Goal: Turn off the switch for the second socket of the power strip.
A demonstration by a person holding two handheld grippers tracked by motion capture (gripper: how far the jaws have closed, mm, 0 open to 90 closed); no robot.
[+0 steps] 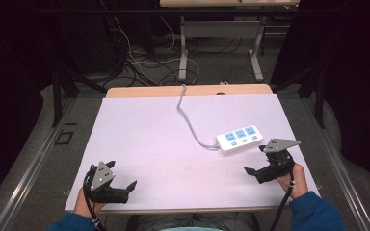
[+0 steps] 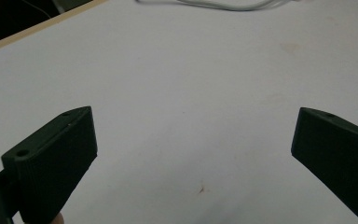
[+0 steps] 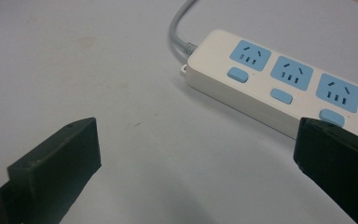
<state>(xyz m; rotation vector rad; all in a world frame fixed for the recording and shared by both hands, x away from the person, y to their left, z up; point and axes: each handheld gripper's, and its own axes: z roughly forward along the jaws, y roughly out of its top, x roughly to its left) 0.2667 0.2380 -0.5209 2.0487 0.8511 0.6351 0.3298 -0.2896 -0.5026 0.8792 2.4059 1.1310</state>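
- At the far left of the high view, the left gripper (image 1: 123,179) rests low on the near left part of the white table (image 1: 144,139), held in a person's hand with a blue sleeve (image 1: 72,222) behind it.
- Its jaws stand wide apart and hold nothing; in the left gripper view the left gripper (image 2: 193,140) has bare white tabletop between its two black jaws, with a small brown speck (image 2: 201,189) on the surface.
- Moving right, a grey cable (image 1: 189,122) runs from the table's far edge toward the near right and joins a white power strip (image 1: 240,138).
- The power strip lies flat on the right half of the table, with three blue sockets facing up and a small blue switch beside each.
- At the far right, the right gripper (image 1: 254,160) sits just near of the power strip, jaws spread wide and empty.
- In the right gripper view, the right gripper (image 3: 198,140) has one jaw overlapping the strip's near end; whether it touches cannot be told.
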